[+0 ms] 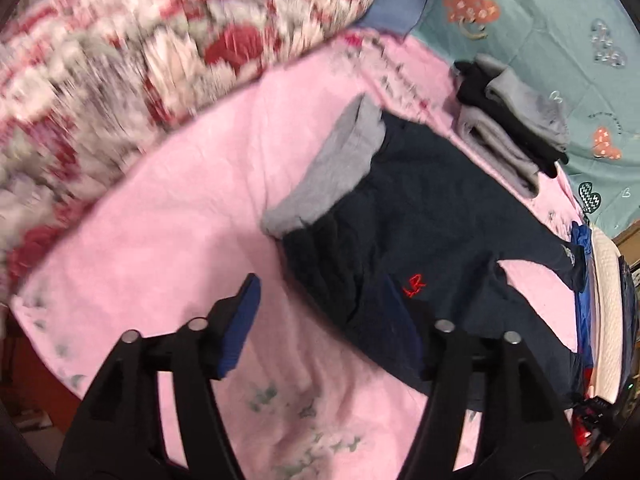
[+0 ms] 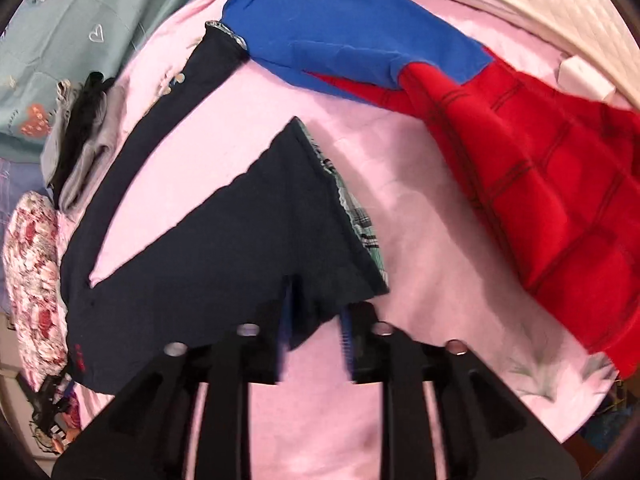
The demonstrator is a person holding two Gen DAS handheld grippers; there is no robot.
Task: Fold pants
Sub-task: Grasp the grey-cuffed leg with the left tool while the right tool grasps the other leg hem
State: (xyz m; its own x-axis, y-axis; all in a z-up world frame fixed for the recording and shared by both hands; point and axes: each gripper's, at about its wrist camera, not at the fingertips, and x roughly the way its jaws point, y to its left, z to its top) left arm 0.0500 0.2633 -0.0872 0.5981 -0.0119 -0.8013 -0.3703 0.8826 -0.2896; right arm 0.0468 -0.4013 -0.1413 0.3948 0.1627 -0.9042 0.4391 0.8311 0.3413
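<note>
Dark navy pants (image 1: 420,240) with a grey waistband (image 1: 332,168) and a red logo lie flat on a pink sheet (image 1: 160,216). My left gripper (image 1: 320,320) is open above the sheet, its right finger over the pants' hip. In the right wrist view the pants (image 2: 240,248) spread with legs apart; the near leg's cuff shows plaid lining (image 2: 360,224). My right gripper (image 2: 316,336) is open with the hem corner of the near leg between its blue pads.
A folded grey and black clothes pile (image 1: 516,120) lies beyond the pants, also in the right view (image 2: 84,136). A floral quilt (image 1: 120,60) sits at the left. A blue and red garment (image 2: 500,128) lies right of the legs. A white mattress edge (image 2: 540,12) borders the sheet.
</note>
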